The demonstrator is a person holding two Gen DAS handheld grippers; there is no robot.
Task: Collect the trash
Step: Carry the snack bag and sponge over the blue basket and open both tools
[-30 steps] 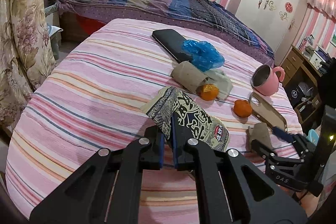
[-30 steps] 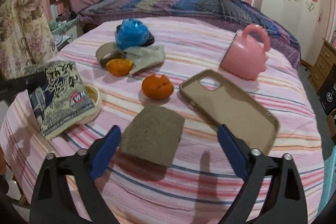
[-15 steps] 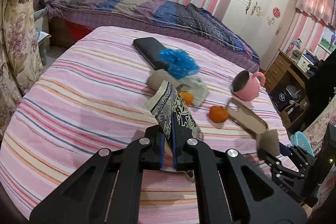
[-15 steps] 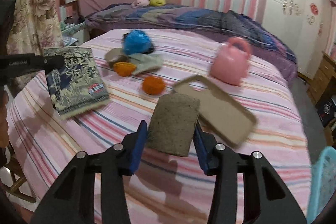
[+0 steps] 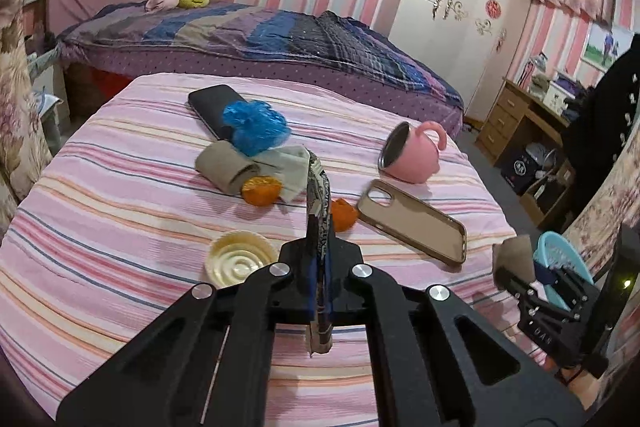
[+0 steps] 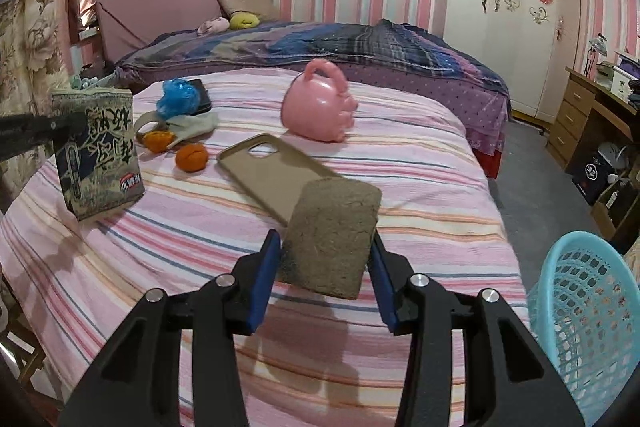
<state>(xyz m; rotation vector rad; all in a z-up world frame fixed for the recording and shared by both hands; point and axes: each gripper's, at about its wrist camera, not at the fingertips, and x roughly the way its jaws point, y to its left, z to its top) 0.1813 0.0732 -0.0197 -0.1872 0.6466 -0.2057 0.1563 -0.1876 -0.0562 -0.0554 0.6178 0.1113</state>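
Right gripper (image 6: pixel 322 267) first: blue pads pinching a flat brown piece of card (image 6: pixel 332 235) from both sides, lifted off the striped bed (image 6: pixel 400 163). Needs a firm squeeze, since the card is thin and could slip out or tip.

Low and to the right of those jaws: the blue basket (image 6: pixel 580 311), standing on the floor beside the bed. Looks like the place for trash. Best to swing the card right over the basket's mouth before letting go, not to toss it from the side.

Left gripper (image 5: pixel 319 287): jaws pressed tight together on a printed snack bag (image 5: pixel 318 223), seen edge-on, held up in the air. Should go to the same basket, one hand at a time, so the two grippers do not bump.

Just left of those jaws, on the bed: a little round cup (image 5: pixel 240 259).

Farther ahead: two orange peels (image 5: pixel 262 191), a paper roll (image 5: pixel 224 169), and a blue plastic bag (image 5: pixel 256 125). More trash to pick up, likely.

Should stay: phone case (image 5: pixel 412 225), pink mug (image 5: pixel 412 157), black phone (image 5: pixel 212 103).
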